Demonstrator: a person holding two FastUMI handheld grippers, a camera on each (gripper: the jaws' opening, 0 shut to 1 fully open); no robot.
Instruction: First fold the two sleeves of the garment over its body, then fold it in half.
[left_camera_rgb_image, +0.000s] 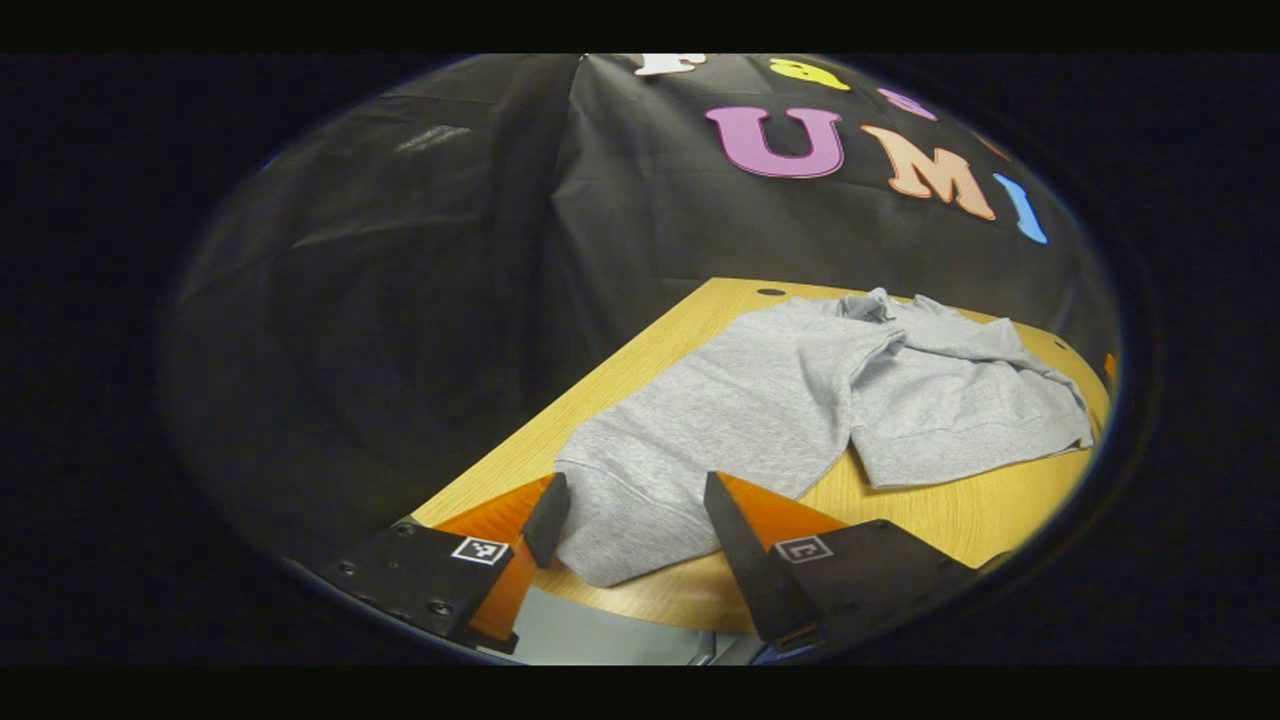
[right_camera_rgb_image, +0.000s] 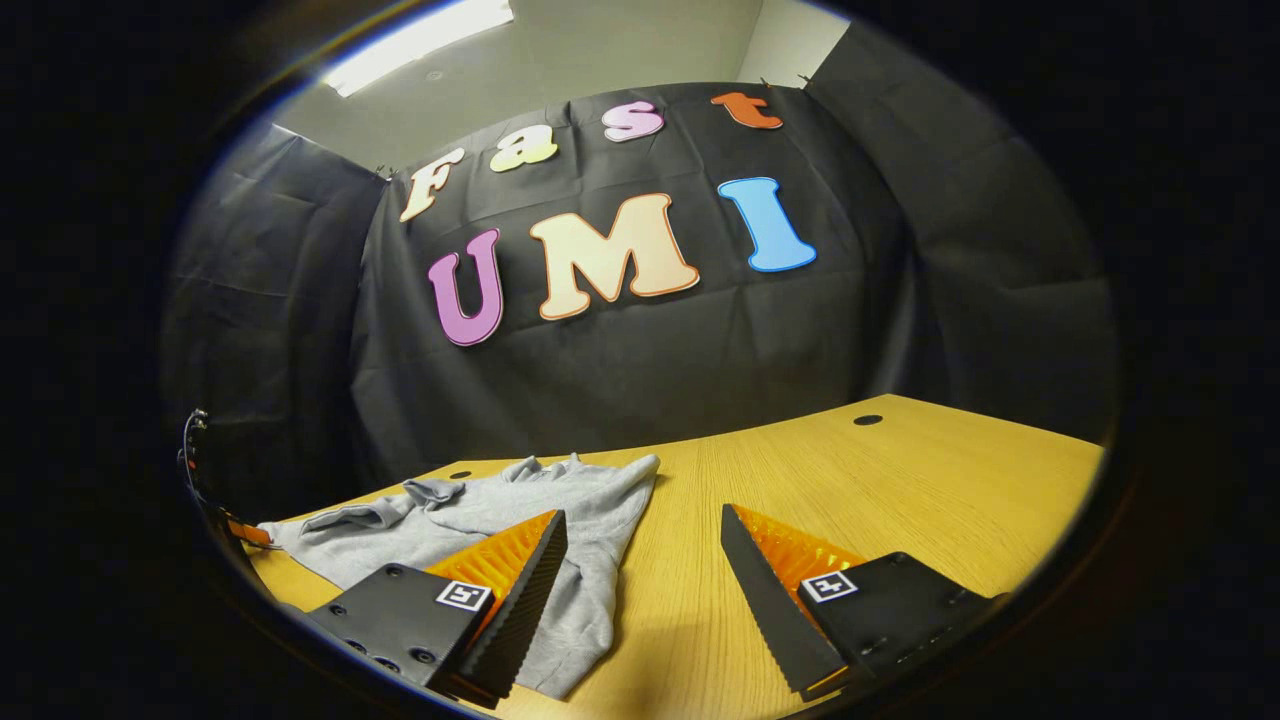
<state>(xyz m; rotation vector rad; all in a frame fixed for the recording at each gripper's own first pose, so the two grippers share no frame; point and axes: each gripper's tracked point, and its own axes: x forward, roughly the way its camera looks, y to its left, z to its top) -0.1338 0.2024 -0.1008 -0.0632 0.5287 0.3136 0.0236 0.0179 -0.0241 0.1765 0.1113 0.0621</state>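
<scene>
Both sets of jaws stand wide apart, holding nothing. From the left gripper (left_camera_rgb_image: 632, 500) view, a grey sweatshirt (left_camera_rgb_image: 800, 400) lies rumpled on the wooden table (left_camera_rgb_image: 960, 510), a sleeve end reaching between the fingers near the table's near edge. The right gripper (right_camera_rgb_image: 640, 535) hovers over bare wood just beside the garment (right_camera_rgb_image: 520, 520), which lies toward the table's left edge.
</scene>
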